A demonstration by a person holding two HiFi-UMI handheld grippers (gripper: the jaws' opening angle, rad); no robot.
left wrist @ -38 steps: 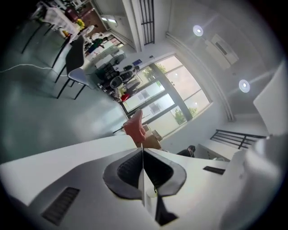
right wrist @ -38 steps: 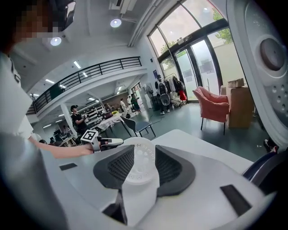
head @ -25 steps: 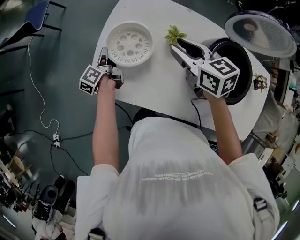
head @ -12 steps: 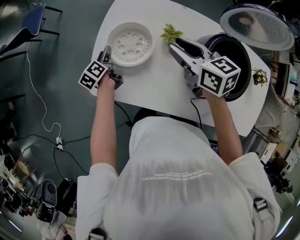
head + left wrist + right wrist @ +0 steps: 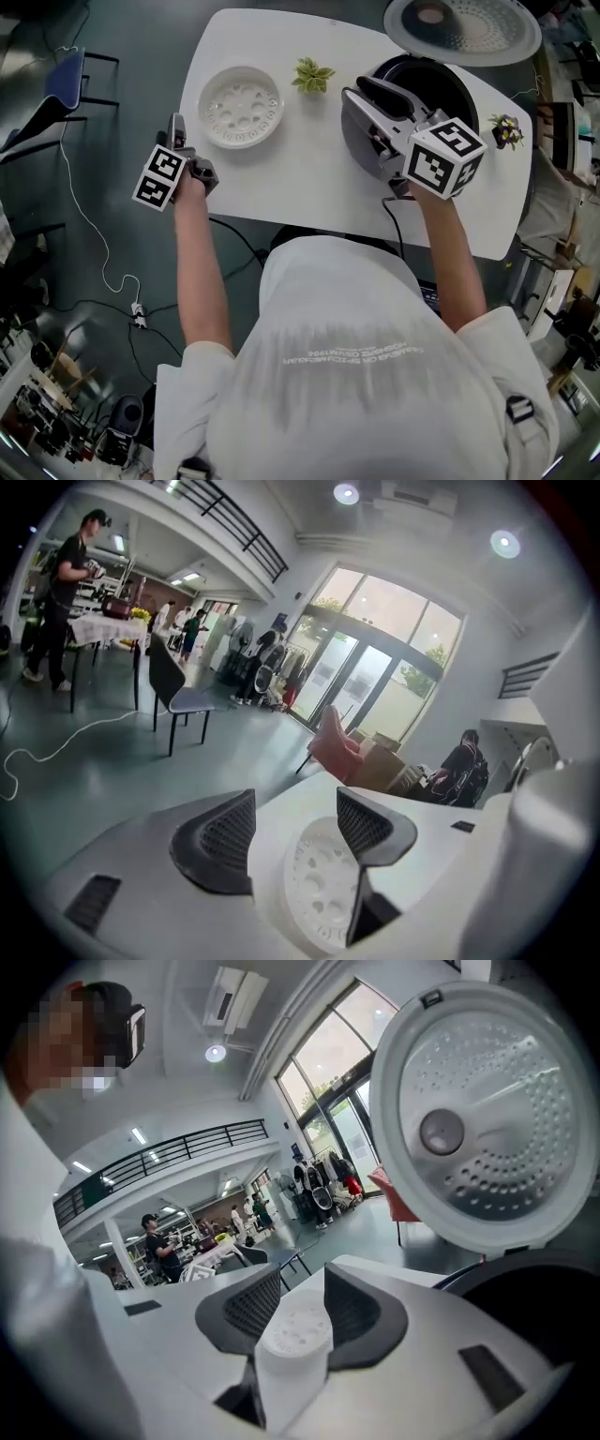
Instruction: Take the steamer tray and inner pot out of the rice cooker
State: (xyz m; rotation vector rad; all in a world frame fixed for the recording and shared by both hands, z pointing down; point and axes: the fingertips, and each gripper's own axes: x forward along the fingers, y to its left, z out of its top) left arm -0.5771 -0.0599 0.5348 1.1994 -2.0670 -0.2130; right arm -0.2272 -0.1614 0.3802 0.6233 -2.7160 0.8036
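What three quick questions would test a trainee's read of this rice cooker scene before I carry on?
1. True or false: the steamer tray sits inside the rice cooker.
2. The cooker's lid is: A) shut, B) swung open, C) lying flat on the table.
3. Which gripper is at the rice cooker?

Key
1. False: the tray lies on the table, apart from the cooker.
2. B.
3. The right gripper.

On the table, steamer tray lies left of plant, rice cooker right
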